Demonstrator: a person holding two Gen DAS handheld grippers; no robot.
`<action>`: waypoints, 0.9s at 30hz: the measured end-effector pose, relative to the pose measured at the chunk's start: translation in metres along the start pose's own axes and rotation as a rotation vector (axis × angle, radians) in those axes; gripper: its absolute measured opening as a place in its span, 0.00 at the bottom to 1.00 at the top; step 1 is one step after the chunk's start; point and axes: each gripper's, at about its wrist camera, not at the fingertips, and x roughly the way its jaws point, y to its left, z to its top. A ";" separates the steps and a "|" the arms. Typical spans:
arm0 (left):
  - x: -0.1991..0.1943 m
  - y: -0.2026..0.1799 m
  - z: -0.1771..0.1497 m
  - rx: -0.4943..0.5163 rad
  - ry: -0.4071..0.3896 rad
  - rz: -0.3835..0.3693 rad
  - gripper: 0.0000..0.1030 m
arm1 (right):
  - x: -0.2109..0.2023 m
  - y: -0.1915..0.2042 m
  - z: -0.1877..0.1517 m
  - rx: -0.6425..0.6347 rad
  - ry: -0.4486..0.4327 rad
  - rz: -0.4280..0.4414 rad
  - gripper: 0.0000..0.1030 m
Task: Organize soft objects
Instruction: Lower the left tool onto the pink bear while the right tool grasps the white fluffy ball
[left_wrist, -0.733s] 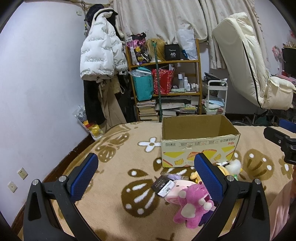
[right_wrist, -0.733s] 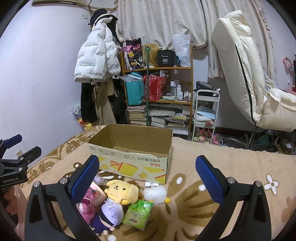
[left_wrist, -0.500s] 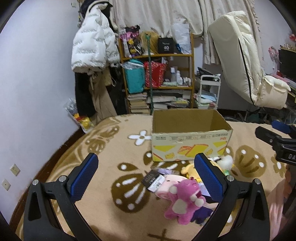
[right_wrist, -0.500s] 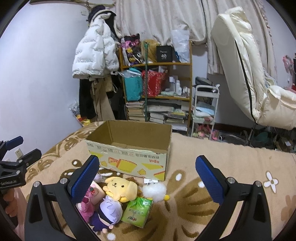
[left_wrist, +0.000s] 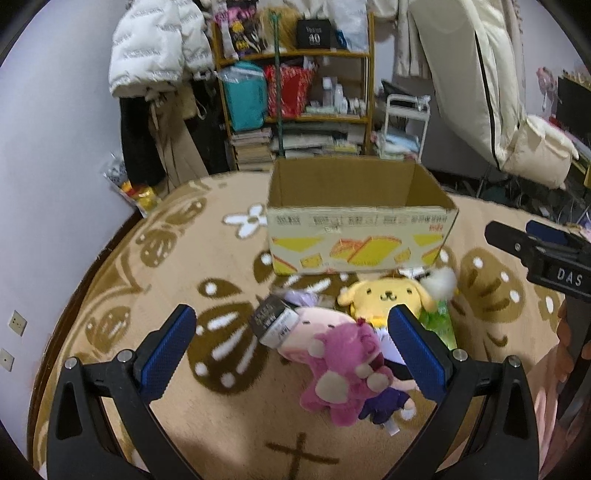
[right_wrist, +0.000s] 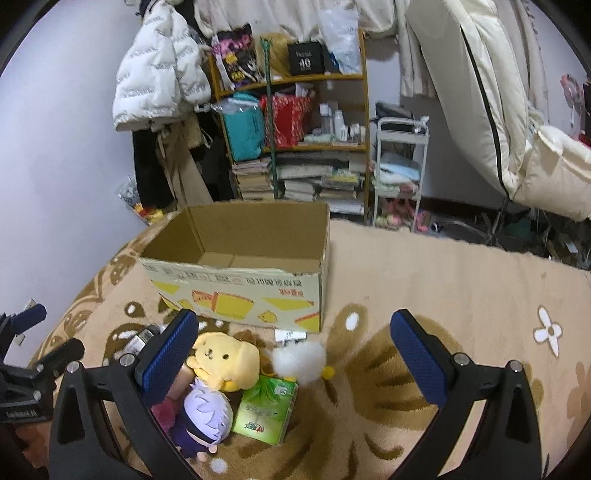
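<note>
An open cardboard box stands on the patterned blanket with nothing visible inside. In front of it lies a heap of soft toys: a magenta plush bear, a pink plush, a yellow dog plush, a white-haired doll, a white pompom and a green tissue pack. My left gripper hangs open over the pink and magenta toys. My right gripper is open above the pompom and tissue pack. Neither holds anything.
A black-labelled packet lies beside the pink plush. Behind the blanket stand a cluttered shelf, a hanging white jacket, a small white cart and a cream recliner. Bare blanket stretches right of the box.
Both grippers have tilted down and moved closer to the toy heap, so the toys and box appear larger and higher in view. Both stay open.
</note>
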 end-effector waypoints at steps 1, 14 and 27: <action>0.004 -0.002 -0.001 0.006 0.015 -0.004 0.99 | 0.005 -0.001 0.001 0.005 0.020 -0.003 1.00; 0.054 -0.033 -0.014 0.089 0.199 -0.001 0.99 | 0.066 -0.022 -0.003 0.090 0.241 -0.005 1.00; 0.091 -0.034 -0.025 0.072 0.343 -0.003 0.86 | 0.123 -0.028 -0.017 0.114 0.436 0.042 0.81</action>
